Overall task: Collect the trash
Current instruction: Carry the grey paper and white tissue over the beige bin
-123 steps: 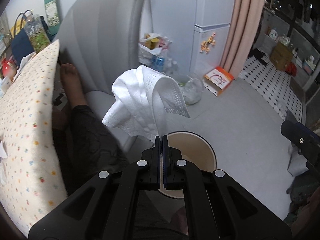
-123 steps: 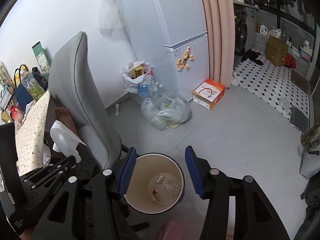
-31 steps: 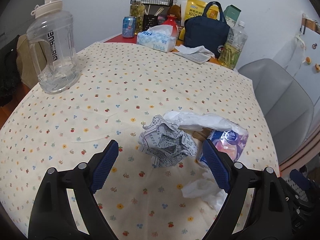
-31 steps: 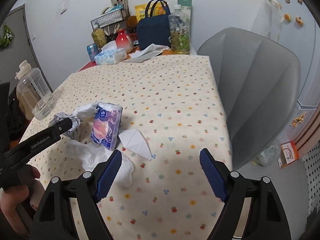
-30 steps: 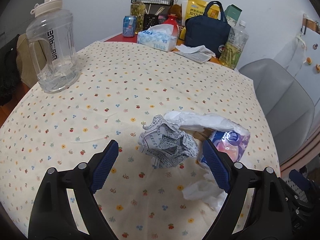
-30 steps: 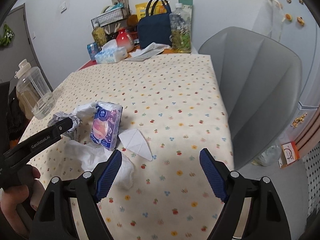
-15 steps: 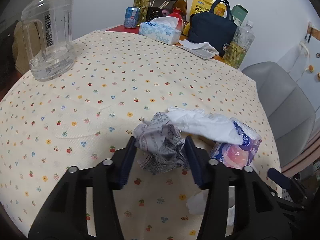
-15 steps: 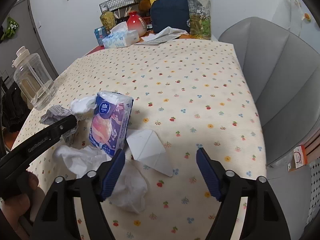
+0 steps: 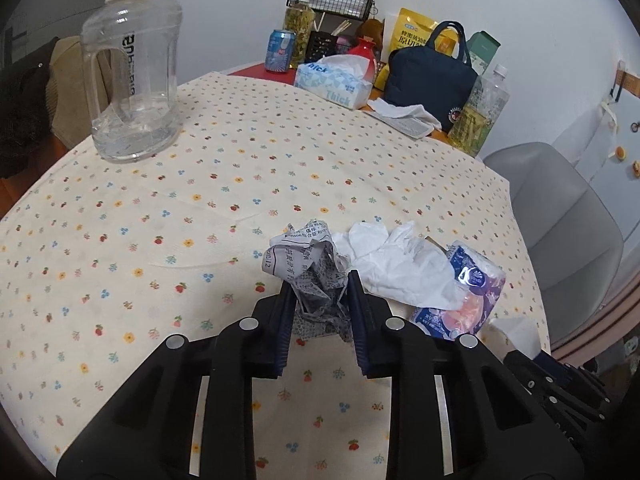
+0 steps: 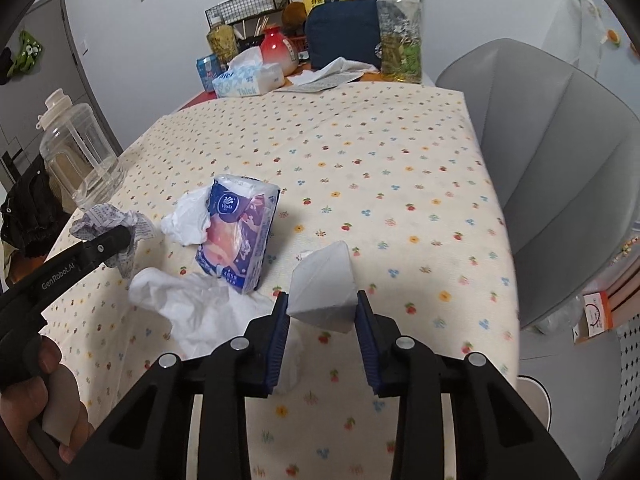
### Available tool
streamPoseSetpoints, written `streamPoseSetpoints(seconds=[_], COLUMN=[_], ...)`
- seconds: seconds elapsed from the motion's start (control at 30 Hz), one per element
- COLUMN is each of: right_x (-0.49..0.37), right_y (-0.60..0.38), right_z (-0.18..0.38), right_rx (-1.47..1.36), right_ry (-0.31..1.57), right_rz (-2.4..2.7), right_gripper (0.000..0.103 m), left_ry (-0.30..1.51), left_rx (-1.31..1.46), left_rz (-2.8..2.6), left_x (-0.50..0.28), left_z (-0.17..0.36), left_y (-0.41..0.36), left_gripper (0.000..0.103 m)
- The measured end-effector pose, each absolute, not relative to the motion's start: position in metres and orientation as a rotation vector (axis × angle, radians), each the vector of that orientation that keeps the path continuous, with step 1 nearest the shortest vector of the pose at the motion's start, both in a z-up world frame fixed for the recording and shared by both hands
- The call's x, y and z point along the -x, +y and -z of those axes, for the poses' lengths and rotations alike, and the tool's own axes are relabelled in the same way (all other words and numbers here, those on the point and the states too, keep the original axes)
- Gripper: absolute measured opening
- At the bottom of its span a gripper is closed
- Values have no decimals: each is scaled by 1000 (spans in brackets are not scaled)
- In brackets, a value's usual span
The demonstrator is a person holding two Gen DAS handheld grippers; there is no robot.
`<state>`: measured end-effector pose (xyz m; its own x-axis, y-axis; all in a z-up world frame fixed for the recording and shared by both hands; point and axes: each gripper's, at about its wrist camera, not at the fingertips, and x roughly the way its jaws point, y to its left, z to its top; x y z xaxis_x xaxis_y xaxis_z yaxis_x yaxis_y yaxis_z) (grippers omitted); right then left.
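While a crumpled ball of printed newspaper (image 9: pixel 316 276) sat on the flower-dotted cream tablecloth (image 9: pixel 200 200), the left gripper (image 9: pixel 318 300) had just been closing and clamped it; the right gripper (image 10: pixel 322 312) likewise pinched a folded white paper wedge (image 10: pixel 324 288); a blue-and-pink tissue packet (image 10: pixel 238 232) lay between them among loose white tissues (image 10: pixel 192 304)

The left gripper (image 9: pixel 318 300), its jaws just closing, pinches the crumpled newspaper ball (image 9: pixel 310 266) on the flowered desk (image 9: pixel 240 184), beside white tissue (image 9: pixel 394 266).
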<state>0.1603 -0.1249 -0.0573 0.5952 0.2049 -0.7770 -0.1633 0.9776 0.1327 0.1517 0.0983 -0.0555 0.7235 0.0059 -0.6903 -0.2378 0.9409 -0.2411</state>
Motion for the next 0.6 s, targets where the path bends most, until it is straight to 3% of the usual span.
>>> streamPoseSetpoints(seconds=[0.6], right_x=[-89], right_y=[-184], right_z=[3], right_rx=[-123], right_ry=[790], right_rz=[-126], right_gripper=[33], left_ry=[687], left_rx=[243], left_rz=[-21], left_x=[-121], left_z=[9], left_y=[26], left_gripper=[25])
